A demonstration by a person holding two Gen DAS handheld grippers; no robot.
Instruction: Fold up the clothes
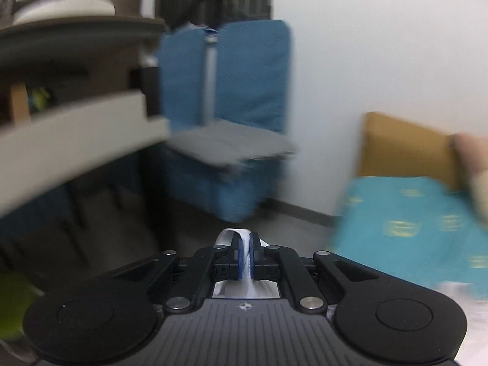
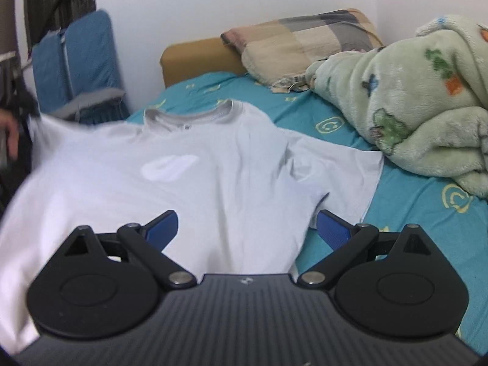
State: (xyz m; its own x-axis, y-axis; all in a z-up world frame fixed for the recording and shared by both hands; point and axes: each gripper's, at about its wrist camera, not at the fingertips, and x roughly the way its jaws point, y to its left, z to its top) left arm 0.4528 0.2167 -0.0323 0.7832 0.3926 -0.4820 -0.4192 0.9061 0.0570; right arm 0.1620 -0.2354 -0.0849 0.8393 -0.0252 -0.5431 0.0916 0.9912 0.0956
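Note:
A white T-shirt (image 2: 170, 183) lies spread on the teal bed sheet (image 2: 411, 213), collar toward the headboard, its right sleeve flat. Its left side is lifted and blurred at the view's left edge. My right gripper (image 2: 247, 228) is open and empty, hovering over the shirt's lower part. My left gripper (image 1: 247, 253) is shut on a fold of the white T-shirt (image 1: 241, 235), which shows between its blue pads and under them. The left wrist view is motion-blurred and looks off the bed toward the room.
A green fleece blanket (image 2: 411, 100) is heaped at the right of the bed. A checked pillow (image 2: 305, 42) leans on the brown headboard (image 2: 195, 58). A blue folding chair (image 1: 231, 106) and a desk (image 1: 70, 97) stand left of the bed.

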